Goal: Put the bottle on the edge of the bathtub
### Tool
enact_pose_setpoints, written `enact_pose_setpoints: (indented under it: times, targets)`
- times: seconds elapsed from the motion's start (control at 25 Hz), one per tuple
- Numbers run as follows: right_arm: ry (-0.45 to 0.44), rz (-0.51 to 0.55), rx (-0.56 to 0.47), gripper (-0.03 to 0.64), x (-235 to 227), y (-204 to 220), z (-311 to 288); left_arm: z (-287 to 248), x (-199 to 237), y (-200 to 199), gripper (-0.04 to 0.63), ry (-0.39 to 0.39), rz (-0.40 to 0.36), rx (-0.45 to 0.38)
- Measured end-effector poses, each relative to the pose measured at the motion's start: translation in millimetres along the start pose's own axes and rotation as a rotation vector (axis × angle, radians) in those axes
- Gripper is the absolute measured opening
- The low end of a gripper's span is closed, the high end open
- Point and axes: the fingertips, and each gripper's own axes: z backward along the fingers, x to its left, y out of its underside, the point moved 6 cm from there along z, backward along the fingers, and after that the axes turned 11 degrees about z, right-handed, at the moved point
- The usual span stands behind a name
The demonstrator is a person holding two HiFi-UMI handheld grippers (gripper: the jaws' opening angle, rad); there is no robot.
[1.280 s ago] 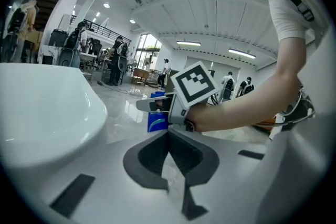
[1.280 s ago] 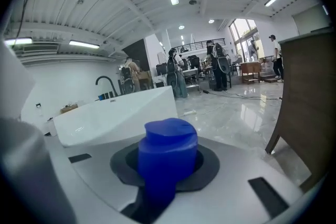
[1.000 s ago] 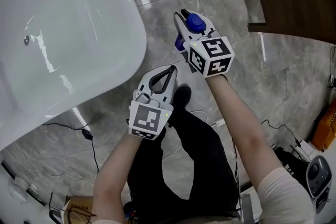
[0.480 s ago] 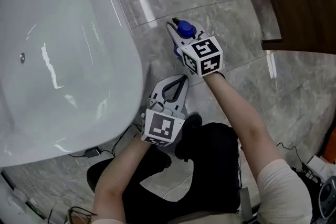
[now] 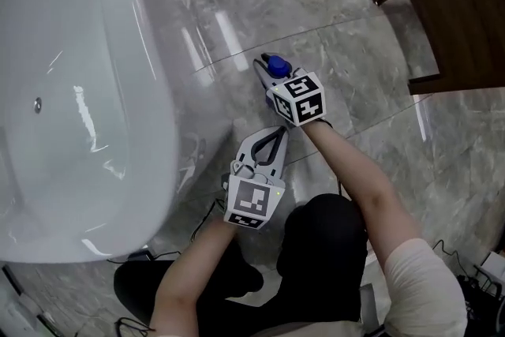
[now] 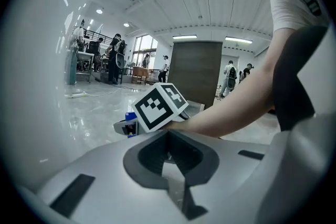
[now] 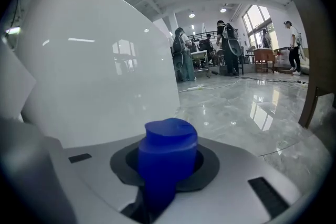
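Head view — bottle (image 5: pixel 276 65) between right tongs (image 5: pixel 268 69)

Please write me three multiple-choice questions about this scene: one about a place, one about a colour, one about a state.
1. In the head view, the bathtub fills:
A. the left side
B. the right side
C. the top right corner

2. Which colour is the cap of the bottle?
A. red
B. blue
C. green

3. The right hand-held gripper is:
A. open and empty
B. shut on the bottle
C. lying on the floor

Answers: 1 A, the white tub is at the left; 2 B, the right gripper view shows it blue; 3 B, its jaws clamp the bottle.
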Motion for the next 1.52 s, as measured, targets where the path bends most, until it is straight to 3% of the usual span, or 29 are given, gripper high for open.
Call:
enact_pose_setpoints:
  times: [0.28,0.76,1.0,1.24,1.52]
  targets:
    - [-0.021,0.086,-0.014,0.089,9,27,-31,5,-1,18,0.055,0.0,-0.012,0.035]
    - [0.011,0.055,-0.062,0.089,16,50,-35,18,7,23,0.055,-0.021,-0.039,0.075]
    - [-0.014,0.061,-0.024,0.091,27,60,-31,17,9,23,0.055,-0.005,-0.043,0.079]
    - [-0.045,0.075,0.005,0.161,29,63,-24,13,6,19,0.055,0.019,-0.054,0.079]
    - [-0.061,0.089,0.017,0.164,34,64,-13,7,2,19,0.055,0.037,-0.06,0.084]
